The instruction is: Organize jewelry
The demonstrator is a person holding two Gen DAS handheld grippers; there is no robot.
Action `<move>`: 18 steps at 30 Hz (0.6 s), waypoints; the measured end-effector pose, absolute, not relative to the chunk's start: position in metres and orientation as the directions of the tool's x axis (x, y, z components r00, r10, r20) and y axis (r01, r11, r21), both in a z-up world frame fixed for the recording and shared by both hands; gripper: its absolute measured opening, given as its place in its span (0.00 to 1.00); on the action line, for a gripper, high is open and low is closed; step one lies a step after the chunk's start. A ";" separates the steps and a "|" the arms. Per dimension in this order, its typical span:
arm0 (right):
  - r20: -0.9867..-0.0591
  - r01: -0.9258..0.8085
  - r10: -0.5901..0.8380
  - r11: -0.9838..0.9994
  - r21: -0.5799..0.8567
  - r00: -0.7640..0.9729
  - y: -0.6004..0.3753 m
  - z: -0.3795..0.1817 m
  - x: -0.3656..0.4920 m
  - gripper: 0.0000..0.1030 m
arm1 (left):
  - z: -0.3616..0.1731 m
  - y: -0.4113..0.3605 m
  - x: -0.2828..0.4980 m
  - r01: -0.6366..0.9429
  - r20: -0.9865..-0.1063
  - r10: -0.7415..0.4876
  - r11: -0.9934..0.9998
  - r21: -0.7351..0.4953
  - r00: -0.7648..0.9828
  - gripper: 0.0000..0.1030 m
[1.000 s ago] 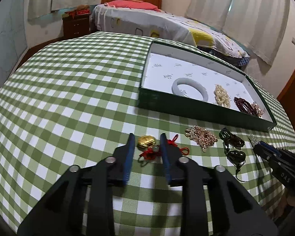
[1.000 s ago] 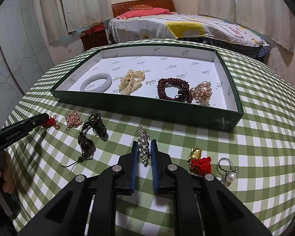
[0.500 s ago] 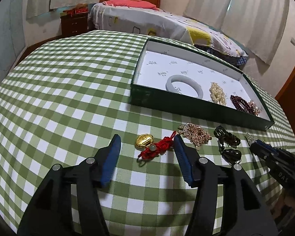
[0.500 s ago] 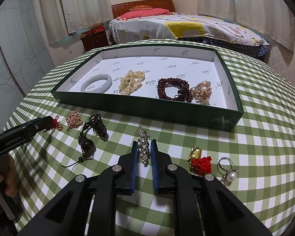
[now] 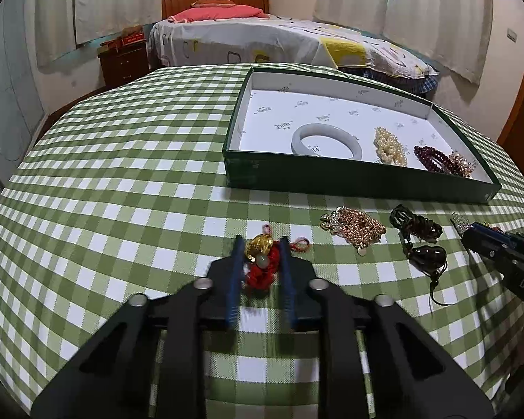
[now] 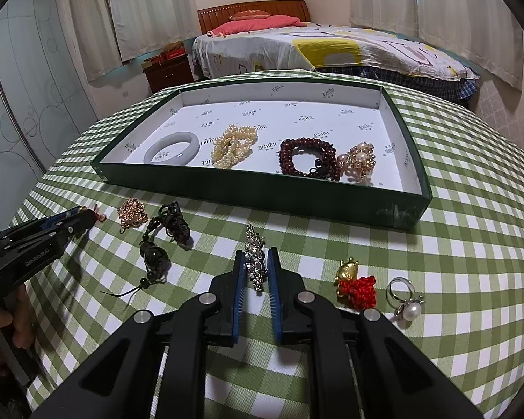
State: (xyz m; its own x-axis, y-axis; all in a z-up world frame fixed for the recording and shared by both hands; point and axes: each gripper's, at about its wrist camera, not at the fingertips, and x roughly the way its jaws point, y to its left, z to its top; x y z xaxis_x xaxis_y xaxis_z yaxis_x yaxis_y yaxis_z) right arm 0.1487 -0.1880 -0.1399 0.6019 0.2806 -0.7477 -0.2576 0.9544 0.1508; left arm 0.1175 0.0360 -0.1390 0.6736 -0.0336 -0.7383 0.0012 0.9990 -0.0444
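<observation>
L gripper (image 5: 261,249): fingers closing around the gold charm w/ red knotted cord (image 5: 260,262) – charm sits between the blue pads on the bench (image 5: 122,174), pads look to be touching the cord on both sides. R gripper (image 6: 256,262): fingers closed on the rhinestone piece (image 6: 254,256), which lies lengthwise between them, its far end poking past the tips.

Green tray (image 6: 262,193) is just beyond both grippers; inside, L to R: pale bangle (image 6: 171,146), pearl cluster (image 6: 233,146), dark red bead bracelet (image 6: 305,159), gold-pearl piece (image 6: 358,160) touching the beads.

Loose on the bench – rose-gold chain pile (image 6: 132,211), dark cord pendant w/ beads (image 6: 164,241), second gold charm w/ red knot (image 6: 354,282), pearl ring (image 6: 405,298) just beside it.
</observation>
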 end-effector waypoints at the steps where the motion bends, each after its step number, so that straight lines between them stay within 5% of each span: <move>1: -0.747 -0.258 0.281 0.954 0.152 0.602 -0.189 -0.140 0.149 0.13 | -0.139 0.036 0.117 0.000 -0.738 -0.035 0.999 -0.048 0.674 0.16; 18: -0.722 -0.253 0.279 0.956 0.147 0.633 -0.189 -0.132 0.142 0.12 | -0.133 0.032 0.108 0.011 -0.723 -0.052 0.998 -0.062 0.689 0.15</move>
